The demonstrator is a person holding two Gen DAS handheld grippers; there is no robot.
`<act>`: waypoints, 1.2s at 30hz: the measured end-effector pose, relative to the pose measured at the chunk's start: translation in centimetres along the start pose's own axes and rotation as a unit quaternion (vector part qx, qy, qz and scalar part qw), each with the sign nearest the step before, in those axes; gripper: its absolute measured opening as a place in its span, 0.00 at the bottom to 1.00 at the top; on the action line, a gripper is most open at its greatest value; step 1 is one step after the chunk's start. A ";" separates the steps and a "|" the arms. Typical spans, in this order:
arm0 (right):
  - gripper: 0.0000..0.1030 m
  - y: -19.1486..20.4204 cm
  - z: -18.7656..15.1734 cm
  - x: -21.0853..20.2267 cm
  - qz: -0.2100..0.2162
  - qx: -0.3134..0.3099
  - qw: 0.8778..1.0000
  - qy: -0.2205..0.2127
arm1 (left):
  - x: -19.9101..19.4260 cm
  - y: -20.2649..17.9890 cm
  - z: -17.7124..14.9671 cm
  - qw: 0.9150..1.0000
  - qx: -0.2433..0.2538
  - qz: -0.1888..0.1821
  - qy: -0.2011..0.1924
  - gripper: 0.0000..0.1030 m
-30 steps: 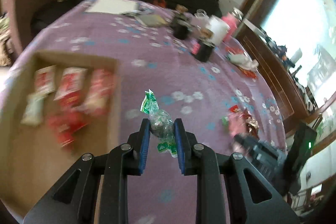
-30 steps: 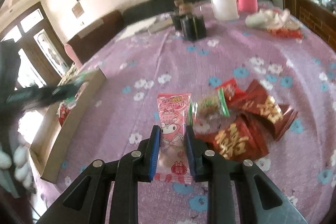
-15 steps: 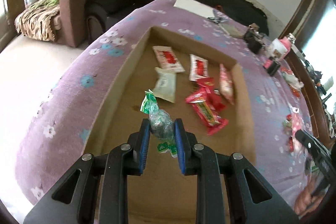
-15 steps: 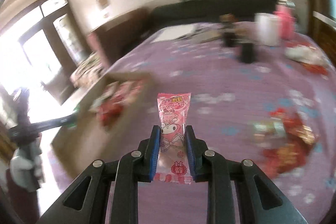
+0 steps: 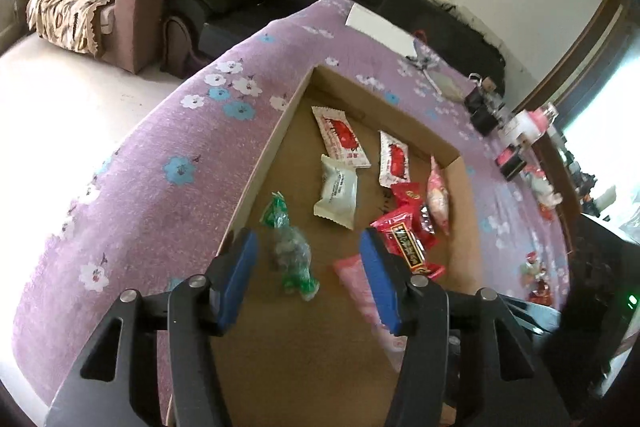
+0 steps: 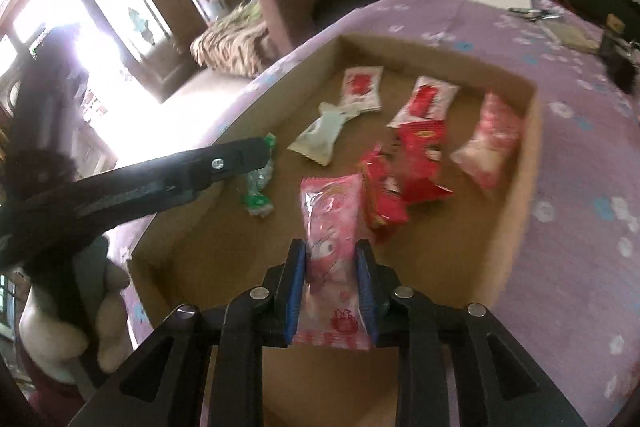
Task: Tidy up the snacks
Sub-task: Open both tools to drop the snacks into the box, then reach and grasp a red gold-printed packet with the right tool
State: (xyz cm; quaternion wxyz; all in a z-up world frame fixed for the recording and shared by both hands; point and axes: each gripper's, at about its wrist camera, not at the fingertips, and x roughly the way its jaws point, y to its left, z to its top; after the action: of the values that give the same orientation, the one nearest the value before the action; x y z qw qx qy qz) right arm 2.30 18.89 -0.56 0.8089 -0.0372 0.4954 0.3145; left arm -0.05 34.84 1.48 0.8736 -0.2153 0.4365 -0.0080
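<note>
- Left wrist view: the green-and-clear twist-wrapped candy (image 5: 291, 247) lies on the floor of the shallow brown cardboard tray (image 5: 264, 163), near its left wall, between the blue pads of the left claw (image 5: 308, 279) but touching neither.
- Left claw: its jaws have just been opening and stand about half apart; nothing is held, the candy is released.
- Right claw (image 6: 331, 291): nearly closed, pads pressing both sides of the pink glossy film packet with a cartoon print (image 6: 330, 251), held lengthwise above the near part of the tray.
- Other tray contents: two white-and-red flat sachets (image 5: 342, 137), one pale cream pillow pack (image 5: 338, 191), several crumpled red foil wrappers (image 5: 404, 227) and a pink-white bag (image 5: 438, 199) by the right wall. All lie loose and unsorted.
- Surroundings: the tray rests on a table under a purple cloth with blue and white flowers (image 5: 168, 163), close to the edge; more red wrappers (image 5: 536, 279) lie on the cloth to the right.
- Risk 1: the two claws work over the same small patch; the left finger (image 6: 224, 163) crosses the tray just ahead of the pink packet, so a collision is likely if both move together.
- Risk 2: slick film may slide from the pads and fall askew on the red wrappers.
- Risk 3: the light twist candy could snag on a pad as the left claw lifts away and roll.
- Risk 4: a knock on the light cardboard wall could shift the tray toward the table edge.
</note>
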 end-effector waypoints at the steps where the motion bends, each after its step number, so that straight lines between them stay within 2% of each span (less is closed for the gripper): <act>1: 0.26 0.1 0.2 0.3 0.009 0.003 1.000 0.001 | -0.4 0.1 -0.1 1.000 -0.006 -0.002 -0.004 0.53; 2: 0.26 0.1 0.1 0.2 0.015 0.004 1.000 0.000 | -0.8 0.2 -0.1 1.000 -0.012 -0.003 -0.008 0.57; 4: 0.29 0.0 0.0 -0.3 0.021 0.005 1.000 -0.009 | -2.2 0.2 -0.1 0.999 -0.023 -0.011 -0.035 0.57; 7: 0.30 -0.3 -0.9 -2.4 0.020 0.008 0.999 -0.033 | -4.9 -0.5 -0.6 0.994 -0.030 -0.055 -0.087 0.58; 9: 0.30 -0.7 -1.5 -4.3 0.017 0.010 0.998 -0.054 | -7.0 -1.3 -1.3 0.987 -0.027 -0.096 -0.126 0.68; 10: 0.31 -1.3 -2.1 -5.8 0.012 0.011 0.997 -0.071 | -7.8 -1.7 -1.6 0.983 -0.025 -0.116 -0.142 0.81; 11: 0.35 -1.7 -2.4 -6.9 0.007 0.013 0.996 -0.082 | -8.8 -2.0 -2.1 0.977 -0.024 -0.142 -0.160 0.86; 12: 0.36 -2.3 -2.9 -8.2 -0.002 0.014 0.995 -0.096 | -9.5 -2.5 -2.7 0.971 -0.026 -0.167 -0.171 0.86; 13: 0.38 -3.3 -3.8 -9.9 -0.016 0.018 0.993 -0.115 | -9.7 -3.4 -3.2 0.969 -0.027 -0.181 -0.164 0.86; 15: 0.39 -5.1 -4.7 -12.2 -0.040 0.028 0.990 -0.136 | -9.2 -5.8 -4.0 0.979 -0.004 -0.165 -0.122 0.86; 17: 0.39 -7.9 -6.4 -15.1 -0.075 0.049 0.984 -0.154 | -8.6 -8.2 -5.0 0.982 0.017 -0.157 -0.100 0.86; 21: 0.39 -15.0 -9.4 -19.9 -0.144 0.123 0.966 -0.175 | -7.1 -13.0 -7.4 0.982 0.073 -0.162 -0.061 0.86; 24: 0.42 -20.3 -12.1 -22.8 -0.185 0.183 0.948 -0.183 | -5.4 -16.6 -9.2 0.980 0.114 -0.156 -0.035 0.86; 28: 0.42 -25.1 -14.5 -23.8 -0.197 0.234 0.936 -0.177 | -2.7 -20.1 -11.3 0.978 0.159 -0.135 0.018 0.86; 31: 0.42 -27.4 -15.0 -22.9 -0.189 0.253 0.933 -0.171 | -1.0 -22.2 -13.2 0.974 0.191 -0.114 0.051 0.86; 34: 0.42 -28.9 -15.3 -21.7 -0.202 0.276 0.926 -0.162 | 0.5 -23.8 -14.6 0.970 0.214 -0.092 0.068 0.86; 36: 0.42 -29.4 -15.8 -20.9 -0.186 0.293 0.924 -0.158 | 1.3 -24.3 -15.0 0.969 0.226 -0.075 0.067 0.86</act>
State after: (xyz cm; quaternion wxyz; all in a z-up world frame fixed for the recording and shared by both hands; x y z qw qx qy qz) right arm -0.47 -20.39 1.27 0.8955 0.1599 0.4153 0.0007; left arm -6.47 7.02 1.92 0.8652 -0.0429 0.4636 -0.1863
